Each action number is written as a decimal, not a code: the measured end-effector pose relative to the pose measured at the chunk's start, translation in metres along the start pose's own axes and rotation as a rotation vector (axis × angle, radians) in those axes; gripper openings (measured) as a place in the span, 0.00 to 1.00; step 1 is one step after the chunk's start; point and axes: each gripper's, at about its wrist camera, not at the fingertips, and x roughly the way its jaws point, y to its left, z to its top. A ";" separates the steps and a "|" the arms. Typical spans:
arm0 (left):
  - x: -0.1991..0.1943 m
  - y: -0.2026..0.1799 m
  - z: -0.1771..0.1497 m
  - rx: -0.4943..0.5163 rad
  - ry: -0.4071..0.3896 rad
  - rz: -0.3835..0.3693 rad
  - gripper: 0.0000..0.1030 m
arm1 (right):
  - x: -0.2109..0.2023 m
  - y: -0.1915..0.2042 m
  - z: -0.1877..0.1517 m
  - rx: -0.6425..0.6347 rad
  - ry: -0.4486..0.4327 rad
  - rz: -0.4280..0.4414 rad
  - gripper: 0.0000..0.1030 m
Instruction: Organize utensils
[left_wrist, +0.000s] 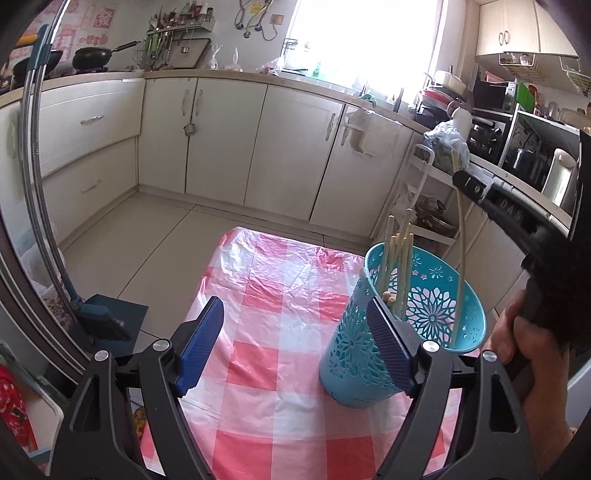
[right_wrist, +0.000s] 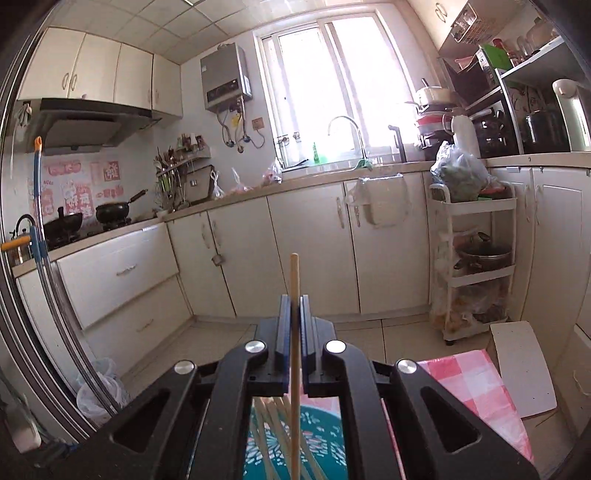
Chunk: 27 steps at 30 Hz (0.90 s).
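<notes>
A: What carries the things?
B: A table (left_wrist: 258, 369) under a pink-and-white checked plastic cloth (left_wrist: 266, 295).
A: What stands on it?
B: A teal cutout holder (left_wrist: 354, 354), upright near the right edge, with chopsticks (left_wrist: 397, 258) inside.

Black tools (left_wrist: 295, 339), ridged blue pads (left_wrist: 201, 341), silver screws (left_wrist: 161, 345)

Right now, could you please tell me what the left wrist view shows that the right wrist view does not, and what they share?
Only the left wrist view: the open left claw, its right finger against the perforated turquoise plastic holder's outside, and a hand gripping the right claw.

Only the right wrist view: the wall-mounted water heater and the sink tap.

Both: the right claw shut on one wooden chopstick above the holder; the pink checked tablecloth.
</notes>
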 end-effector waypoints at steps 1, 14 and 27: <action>-0.001 -0.001 0.000 0.003 -0.001 -0.001 0.75 | -0.003 0.000 -0.006 -0.011 0.010 0.004 0.05; -0.032 -0.017 0.008 0.083 -0.031 0.059 0.87 | -0.099 -0.008 -0.011 -0.018 0.102 0.048 0.60; -0.205 -0.056 -0.004 0.183 -0.007 0.084 0.93 | -0.266 0.017 0.026 0.006 0.151 -0.027 0.93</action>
